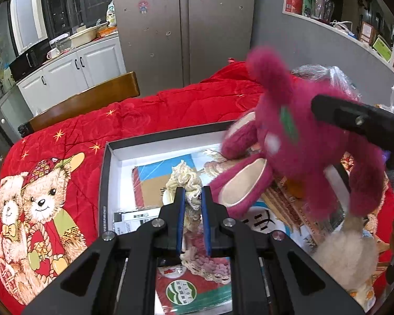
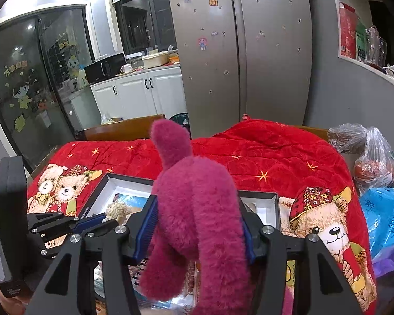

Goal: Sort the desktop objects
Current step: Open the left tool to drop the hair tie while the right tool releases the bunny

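A magenta plush bear [image 1: 296, 136] hangs over a black-rimmed white box [image 1: 110, 157] on the red quilt. My right gripper [image 2: 197, 225] is shut on the plush bear [image 2: 194, 210] and holds it above the box [image 2: 128, 179]; its black finger shows in the left wrist view [image 1: 354, 120]. My left gripper [image 1: 193, 204] is shut on a cream and pink crocheted yarn piece [image 1: 189, 181] over the box. It shows at the left of the right wrist view [image 2: 92, 220]. Booklets and cards lie in the box.
A red quilt with teddy bear prints [image 2: 275, 157] covers the table. A fluffy cream toy [image 1: 344, 257] lies at the right. Plastic bags [image 2: 375, 157] stand at the far right. A wooden chair back [image 1: 86, 102] and a steel fridge [image 2: 244, 52] are behind.
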Demonstrator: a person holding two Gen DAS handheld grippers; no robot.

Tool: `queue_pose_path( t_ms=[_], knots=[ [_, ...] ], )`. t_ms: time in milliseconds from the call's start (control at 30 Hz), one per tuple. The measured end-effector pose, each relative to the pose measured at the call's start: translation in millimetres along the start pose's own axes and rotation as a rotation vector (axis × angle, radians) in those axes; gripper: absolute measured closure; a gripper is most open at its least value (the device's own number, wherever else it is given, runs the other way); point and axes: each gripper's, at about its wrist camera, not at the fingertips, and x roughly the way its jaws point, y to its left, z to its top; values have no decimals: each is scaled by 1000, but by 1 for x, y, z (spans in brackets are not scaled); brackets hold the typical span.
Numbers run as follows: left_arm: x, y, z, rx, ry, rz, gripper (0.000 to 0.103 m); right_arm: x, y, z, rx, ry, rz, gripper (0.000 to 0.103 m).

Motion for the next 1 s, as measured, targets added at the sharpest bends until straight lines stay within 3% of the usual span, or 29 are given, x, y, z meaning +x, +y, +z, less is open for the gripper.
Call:
queue_pose_path(
  t_ms=[67,133,200,233,467,1000],
  knots=[
    [1,-1,0,12,6,45,81,0,-4,1,36,1,63,46],
    [1,-1,0,11,7,55,44,-3,-7,2,46,6,91,45],
    [-3,1,0,-5,-15,46,28,-8,-6,4,34,-11,81,36],
    [-5,2,1,-8,-18,42,25,-12,-5,5,23,-24,69,33],
    [-10,3,3,-8,-21,49,21,-19,-2,7,16,-34,66,29],
    [-25,14,9,-44,-54,54,21,-29,-15,10,44,-47,70,29]
  ],
)
